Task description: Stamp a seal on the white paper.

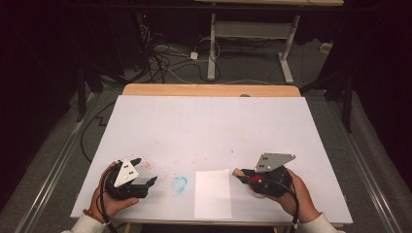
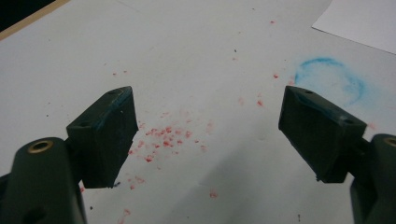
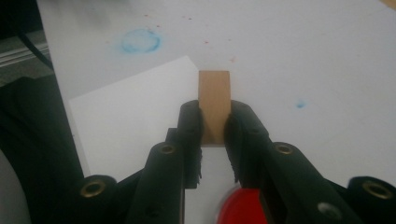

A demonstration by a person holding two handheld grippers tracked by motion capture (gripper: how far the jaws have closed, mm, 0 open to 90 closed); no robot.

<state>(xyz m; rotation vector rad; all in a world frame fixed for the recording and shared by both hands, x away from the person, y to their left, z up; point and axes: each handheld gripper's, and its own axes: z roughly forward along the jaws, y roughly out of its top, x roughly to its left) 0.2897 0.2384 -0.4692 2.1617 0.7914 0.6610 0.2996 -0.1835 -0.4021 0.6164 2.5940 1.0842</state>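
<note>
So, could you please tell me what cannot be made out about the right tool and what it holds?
- Wooden block: its lower end is hidden between the right tool's jaws in the right gripper view.
- Red thing: blurred and cut off by the bottom edge there; the tool covers most of it in the high view, so I can't tell what it is.
- Paper sheet: too small to show any marks.
</note>
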